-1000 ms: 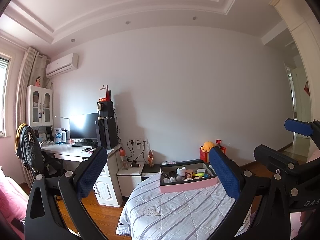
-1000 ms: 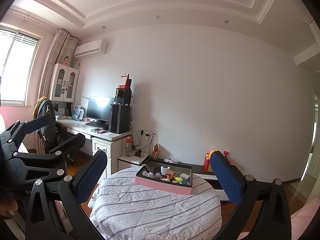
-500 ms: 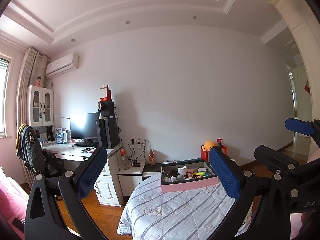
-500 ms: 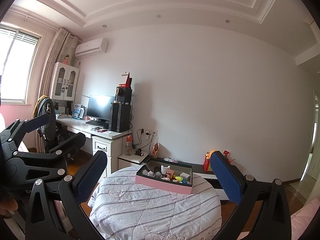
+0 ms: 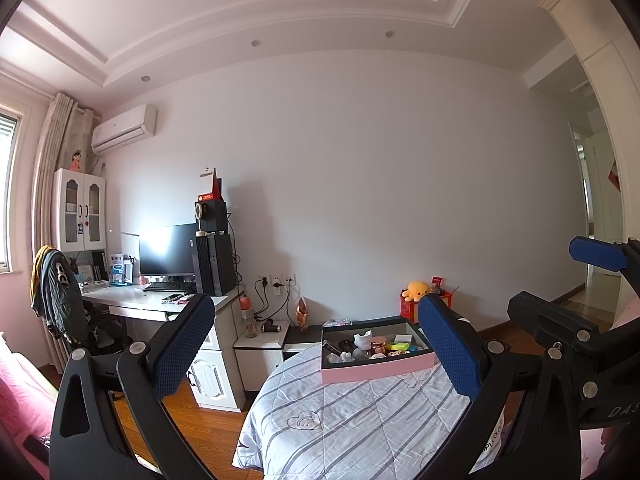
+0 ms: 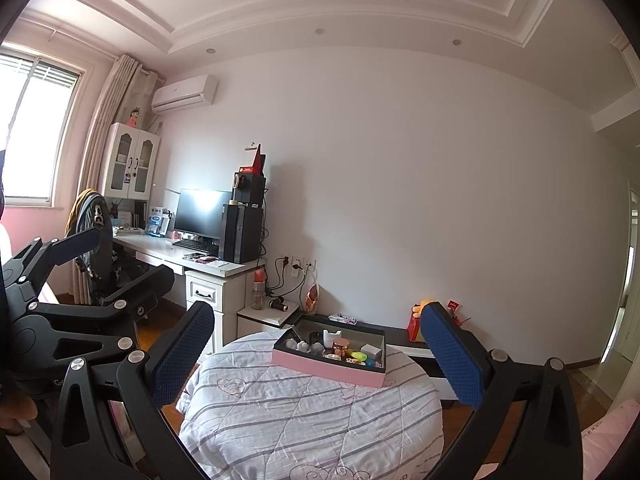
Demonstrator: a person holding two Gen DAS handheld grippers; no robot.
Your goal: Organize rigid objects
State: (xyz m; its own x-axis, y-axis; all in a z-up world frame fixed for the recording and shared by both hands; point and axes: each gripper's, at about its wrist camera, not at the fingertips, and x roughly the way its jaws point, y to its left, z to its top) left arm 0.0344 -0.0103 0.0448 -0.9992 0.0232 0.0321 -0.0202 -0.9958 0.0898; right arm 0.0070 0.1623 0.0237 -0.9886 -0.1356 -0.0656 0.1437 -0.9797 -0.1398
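Observation:
A pink box [image 5: 376, 368] with a dark lining sits at the far side of a round table with a striped grey cloth [image 5: 352, 420]. It holds several small items: a white cat-shaped piece, a copper jar, yellow and green pieces. The box also shows in the right wrist view [image 6: 328, 364]. My left gripper [image 5: 316, 344] is open and empty, held well short of the box. My right gripper [image 6: 316, 344] is open and empty, also well back from the table [image 6: 312, 412]. Each gripper appears in the other's view, at the frame's side.
A white desk [image 6: 208, 264] with a monitor and a black computer tower stands at the left. A chair with clothes [image 5: 60, 304] is beside it. A low cabinet with a bottle [image 6: 260, 288] stands behind the table. A yellow plush toy [image 5: 416, 290] sits near the wall.
Both views have tilted slightly upward, so the box and table sit a little lower in frame. Both grippers stay open.

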